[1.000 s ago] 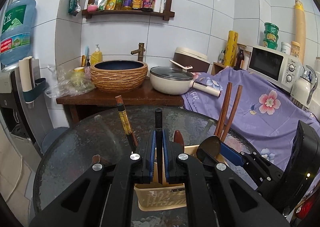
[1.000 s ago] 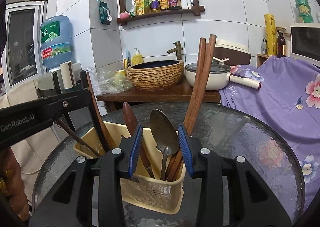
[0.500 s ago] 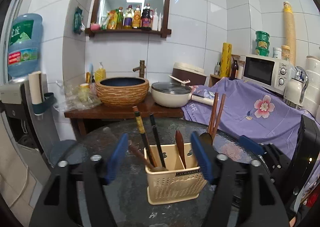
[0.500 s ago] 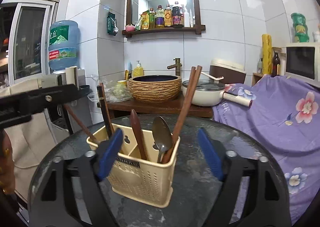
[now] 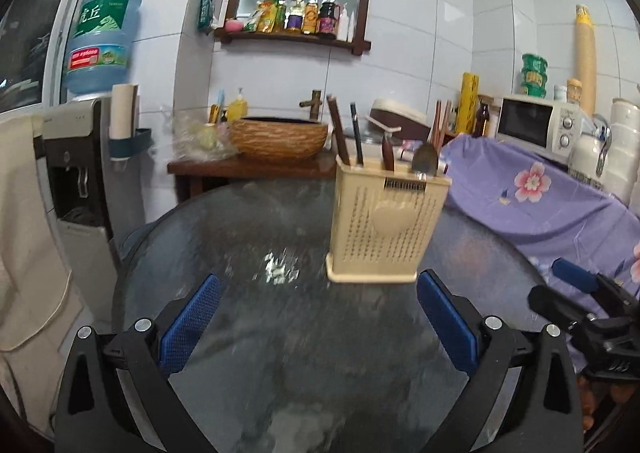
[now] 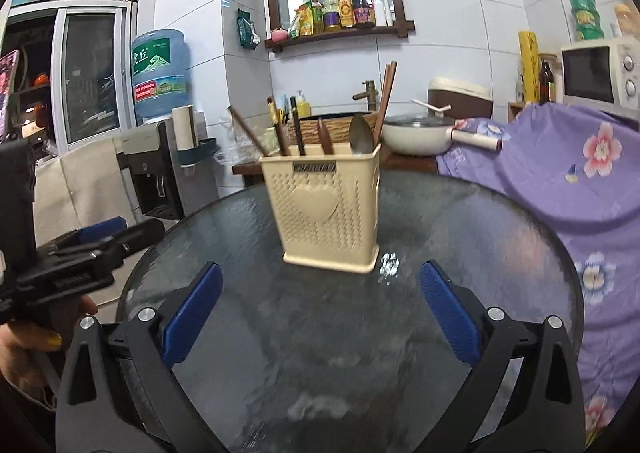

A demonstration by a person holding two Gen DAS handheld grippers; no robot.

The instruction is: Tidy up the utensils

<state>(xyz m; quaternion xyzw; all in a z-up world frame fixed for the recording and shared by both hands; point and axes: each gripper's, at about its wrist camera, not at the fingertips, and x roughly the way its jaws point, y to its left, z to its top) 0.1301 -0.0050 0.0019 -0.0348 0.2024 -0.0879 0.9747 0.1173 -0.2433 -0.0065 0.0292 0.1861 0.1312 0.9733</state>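
Note:
A cream perforated utensil holder (image 5: 386, 219) stands upright on the round dark glass table (image 5: 280, 333); it also shows in the right wrist view (image 6: 328, 209). In it stand chopsticks (image 6: 385, 101), dark-handled utensils (image 6: 280, 129), a wooden spoon (image 6: 325, 137) and a metal spoon (image 6: 361, 135). My left gripper (image 5: 318, 317) is open and empty, pulled back from the holder. My right gripper (image 6: 320, 305) is open and empty, also back from it. The right gripper also shows at the right edge of the left wrist view (image 5: 588, 309), and the left gripper at the left of the right wrist view (image 6: 80, 249).
Behind the table is a wooden counter (image 5: 248, 167) with a woven basin (image 5: 280, 137) and a white pan (image 6: 416, 137). A purple flowered cloth (image 5: 540, 197) covers furniture at right, with a microwave (image 5: 538, 125). A water dispenser (image 5: 76, 161) stands at left.
The left gripper let go of a dark utensil into the holder and opened. Both grippers opened wide and pulled back and down from the holder.

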